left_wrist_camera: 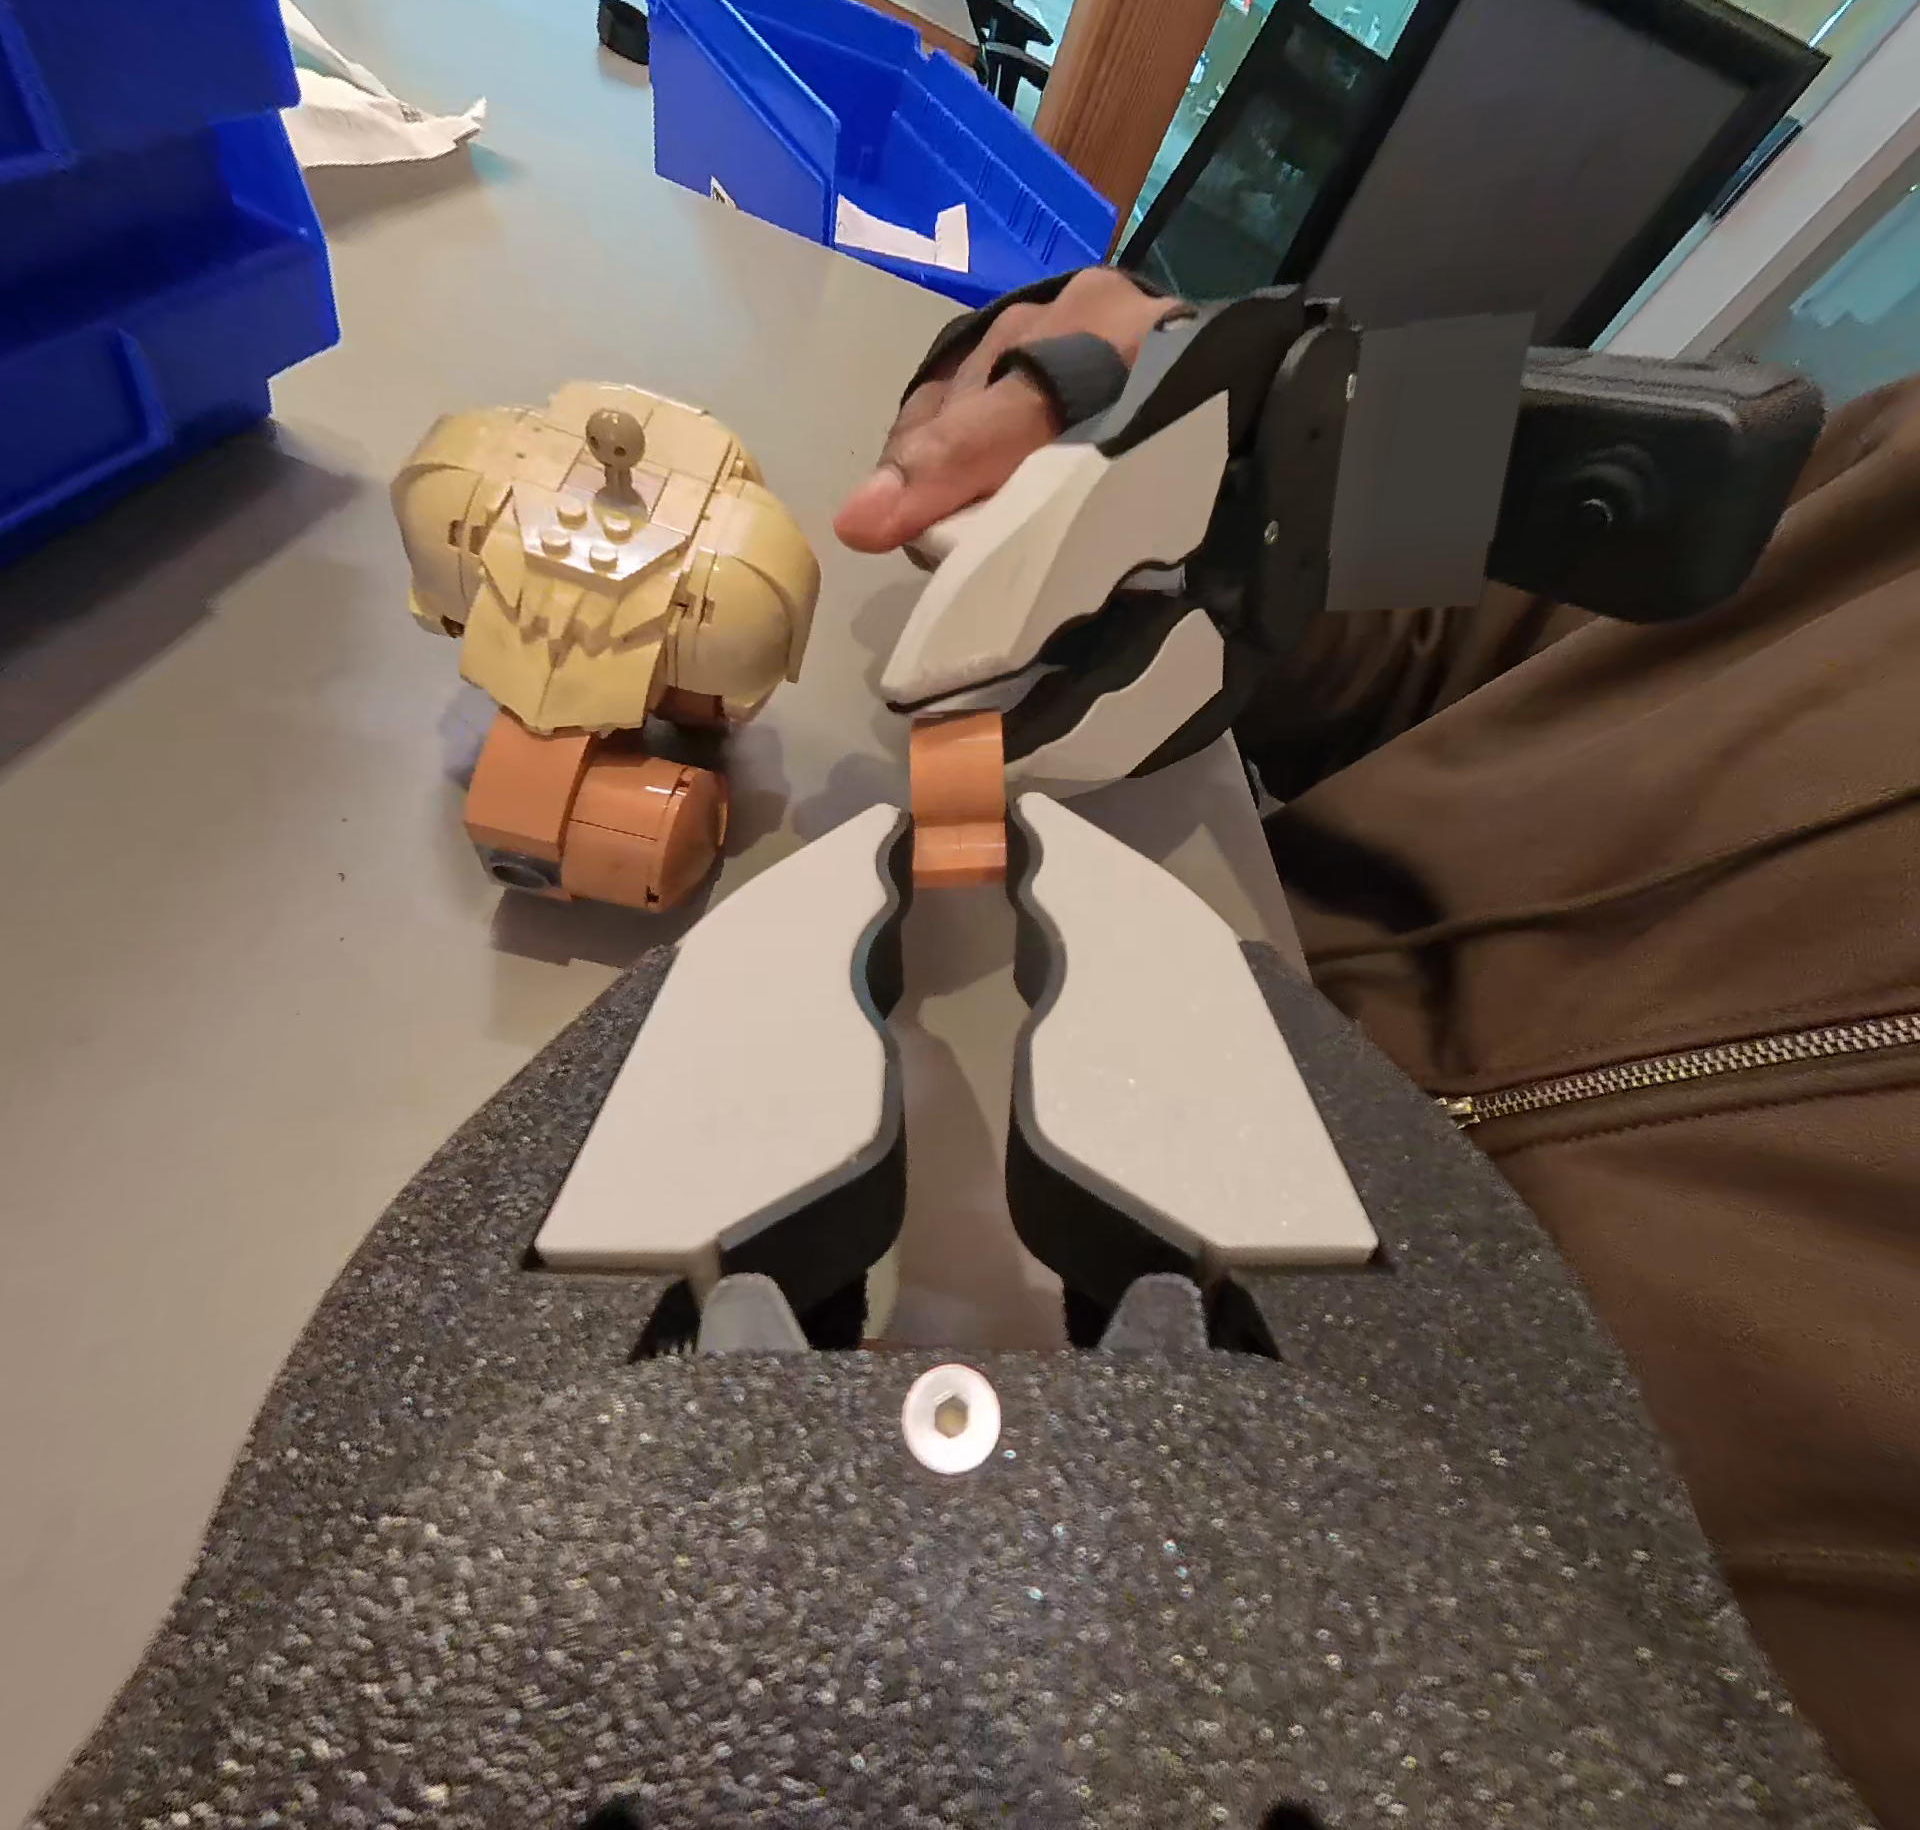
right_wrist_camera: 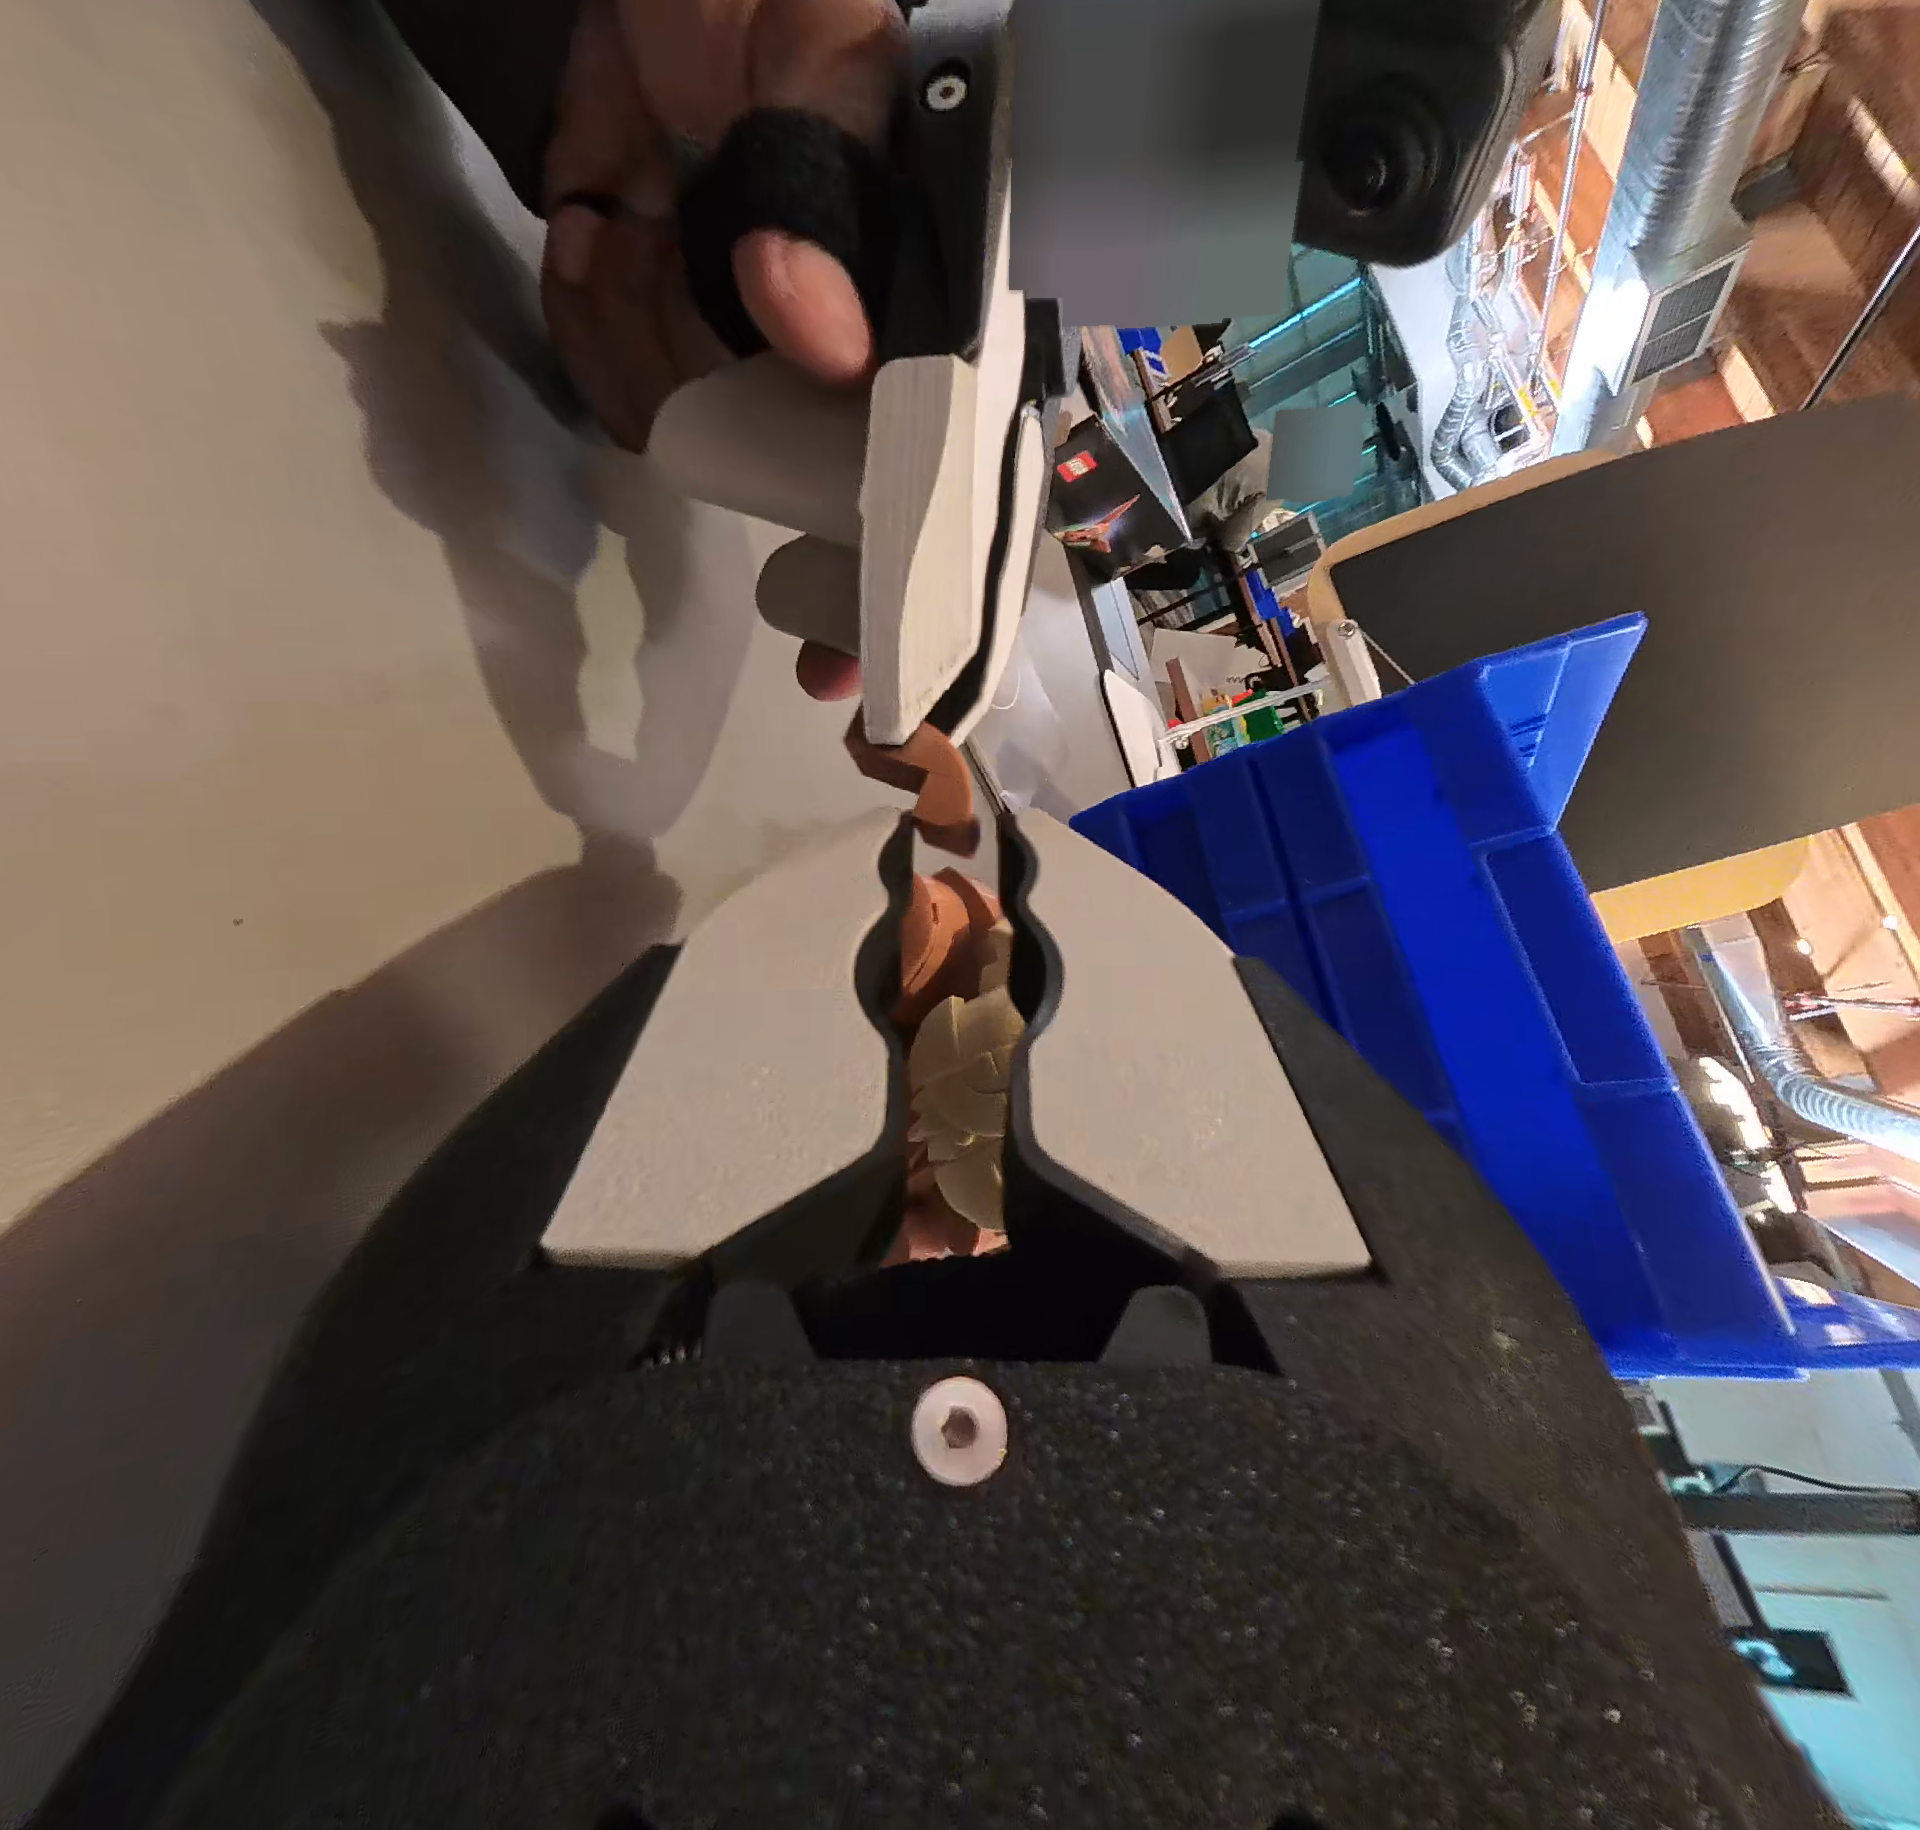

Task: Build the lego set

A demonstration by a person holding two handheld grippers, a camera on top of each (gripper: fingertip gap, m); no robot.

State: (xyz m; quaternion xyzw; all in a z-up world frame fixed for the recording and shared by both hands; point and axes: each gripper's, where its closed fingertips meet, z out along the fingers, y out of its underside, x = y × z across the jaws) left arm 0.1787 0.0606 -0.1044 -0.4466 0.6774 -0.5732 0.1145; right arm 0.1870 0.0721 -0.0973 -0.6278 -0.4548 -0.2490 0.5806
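Both grippers hold the same small brown lego piece (left_wrist_camera: pixel 958 806) up in the air, above the grey surface (left_wrist_camera: pixel 260 1001) near its edge. The left gripper (left_wrist_camera: pixel 958 835) has its jaws pressed on the near end of the piece, one grey finger on each side. The right gripper (left_wrist_camera: pixel 951 705) comes in from the right and its jaws pinch the far end of the same piece. In the right wrist view the right gripper (right_wrist_camera: pixel 956 830) has the curved brown lego piece (right_wrist_camera: pixel 940 793) at its tips, and the left gripper (right_wrist_camera: pixel 935 731) reaches down from above to bite the other end — so the two grippers meet tip to tip with the piece between them. A hand (left_wrist_camera: pixel 971 430) with a black strap on one finger holds the right gripper, and a brown jacket (left_wrist_camera: pixel 1610 949) with a zipper fills the right side. The big lego model (left_wrist_camera: pixel 597 627) sits on the surface to the left of the grippers, well apart from the held piece. It has a tan rounded top with a small ball knob sticking up, and brown round parts under it. Behind it stand blue bins (left_wrist_camera: pixel 831 107) — one at the far left and one farther back — with white paper (left_wrist_camera: pixel 374 107) lying between them. In the right wrist view a blue bin (right_wrist_camera: pixel 1455 949) also shows to the right, and a bit of the tan and brown model peeks through the gap between the fingers.
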